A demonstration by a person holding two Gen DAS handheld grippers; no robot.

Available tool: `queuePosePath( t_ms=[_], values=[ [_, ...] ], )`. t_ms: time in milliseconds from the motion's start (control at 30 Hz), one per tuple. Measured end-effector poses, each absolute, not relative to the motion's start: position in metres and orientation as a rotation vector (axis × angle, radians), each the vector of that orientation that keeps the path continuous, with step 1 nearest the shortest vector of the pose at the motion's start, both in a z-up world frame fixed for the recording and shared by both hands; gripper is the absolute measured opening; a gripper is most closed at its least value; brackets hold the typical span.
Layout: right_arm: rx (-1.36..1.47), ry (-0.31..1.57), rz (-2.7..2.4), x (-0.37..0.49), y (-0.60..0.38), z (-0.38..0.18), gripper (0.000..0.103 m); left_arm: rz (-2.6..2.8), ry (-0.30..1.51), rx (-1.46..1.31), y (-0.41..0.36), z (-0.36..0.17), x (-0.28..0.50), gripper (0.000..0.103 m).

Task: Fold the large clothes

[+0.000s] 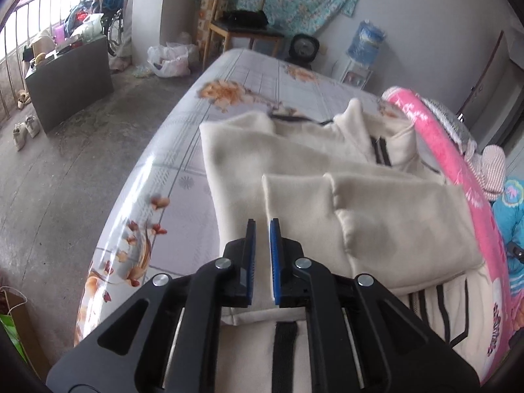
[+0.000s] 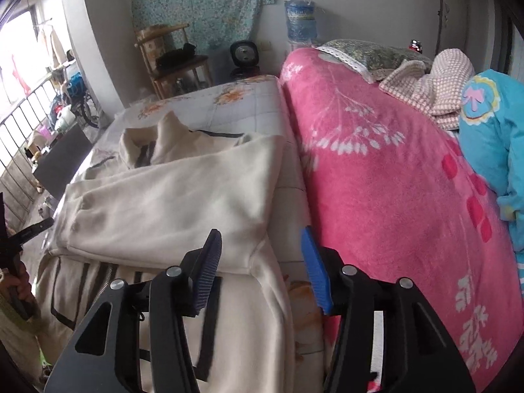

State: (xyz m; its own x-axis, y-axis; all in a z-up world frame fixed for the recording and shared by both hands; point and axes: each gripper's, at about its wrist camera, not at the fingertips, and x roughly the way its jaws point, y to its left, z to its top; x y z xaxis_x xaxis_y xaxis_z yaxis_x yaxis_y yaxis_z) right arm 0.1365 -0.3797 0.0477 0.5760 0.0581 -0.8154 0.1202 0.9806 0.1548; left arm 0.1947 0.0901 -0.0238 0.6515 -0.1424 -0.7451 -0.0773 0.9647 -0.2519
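sleeves look already dealt with: the cream jacket [image 1: 294,170] lies across the middle of the left wrist view on the flowered bed sheet [image 1: 249,75], collar toward the upper right of the frame, and both sleeves are laid over the body, one cuff [image 1: 294,196] ending just above the left gripper [image 1: 262,226]. in the right wrist view the same jacket fills the centre and lower left, with the pink blanket [image 2: 376,177] just beside it on the right.

the left gripper's tongs stand narrow, almost together, with only a thin slit between the blue pads and no cloth caught in it that i can see. the right gripper [image 2: 260,239] has its tongs about half wide, hovering over the jacket's right edge, nothing between them.

judging from this, the step in hand is the change from sleeve folding to the body fold. the hem, with its dark stripes [image 1: 432,308], runs along the lower right of the left wrist view and is not yet brought up.

the next move calls for both grippers to drop to the near hem corners, open enough to take all the layers, pinch, then carry the hem up toward the collar evenly. the near corners are partly hidden under the grippers, so their exact lie is probably flat but i cannot be sure.
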Motion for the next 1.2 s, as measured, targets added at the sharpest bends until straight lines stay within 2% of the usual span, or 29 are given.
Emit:
queuePosePath(
  t_ms=[100, 167, 233, 300, 333, 400, 467, 500, 567, 733, 767, 933, 1200],
  values=[
    [0.196, 0.987, 0.041, 0.160, -0.352, 0.031, 0.056, -0.111, 0.875, -0.279, 0.077, -0.022, 0.199, 0.017],
    [0.188, 1.005, 0.079, 0.173, -0.335, 0.017, 0.063, -0.176, 0.911, -0.269, 0.063, -0.028, 0.204, 0.034],
    [0.160, 1.050, 0.083, 0.187, -0.321, -0.004, 0.065, -0.185, 0.966, -0.238, 0.050, -0.041, 0.209, 0.050],
    [0.115, 1.150, 0.045, 0.199, -0.315, -0.032, 0.070, -0.162, 0.966, -0.194, 0.044, -0.049, 0.209, 0.055],
    [0.100, 1.183, 0.029, 0.202, -0.314, -0.042, 0.071, -0.158, 0.971, -0.175, 0.041, -0.050, 0.209, 0.061],
    [0.056, 1.176, -0.006, 0.196, -0.306, -0.034, 0.071, -0.151, 0.985, -0.163, 0.040, -0.048, 0.207, 0.063],
    [0.063, 1.162, -0.008, 0.184, -0.300, -0.019, 0.071, -0.126, 0.982, -0.160, 0.045, -0.042, 0.199, 0.073],
    [0.083, 1.144, 0.011, 0.174, -0.299, -0.010, 0.071, -0.112, 0.969, -0.159, 0.049, -0.038, 0.194, 0.074],
    [0.090, 1.129, 0.014, 0.152, -0.292, 0.001, 0.080, -0.097, 0.951, -0.158, 0.059, -0.031, 0.178, 0.075],
    [0.118, 1.146, 0.030, 0.090, -0.269, 0.009, 0.086, -0.074, 0.975, -0.146, 0.075, -0.026, 0.129, 0.080],
    [0.118, 1.146, 0.030, 0.090, -0.269, 0.009, 0.087, -0.068, 0.983, -0.135, 0.077, -0.027, 0.118, 0.084],
    [0.104, 1.180, -0.001, 0.031, -0.228, -0.004, 0.090, -0.050, 0.996, -0.085, 0.081, -0.033, 0.059, 0.084],
    [0.046, 1.176, -0.022, -0.009, -0.211, -0.021, 0.094, 0.007, 0.974, -0.065, 0.094, -0.047, -0.021, 0.084]
  ],
)
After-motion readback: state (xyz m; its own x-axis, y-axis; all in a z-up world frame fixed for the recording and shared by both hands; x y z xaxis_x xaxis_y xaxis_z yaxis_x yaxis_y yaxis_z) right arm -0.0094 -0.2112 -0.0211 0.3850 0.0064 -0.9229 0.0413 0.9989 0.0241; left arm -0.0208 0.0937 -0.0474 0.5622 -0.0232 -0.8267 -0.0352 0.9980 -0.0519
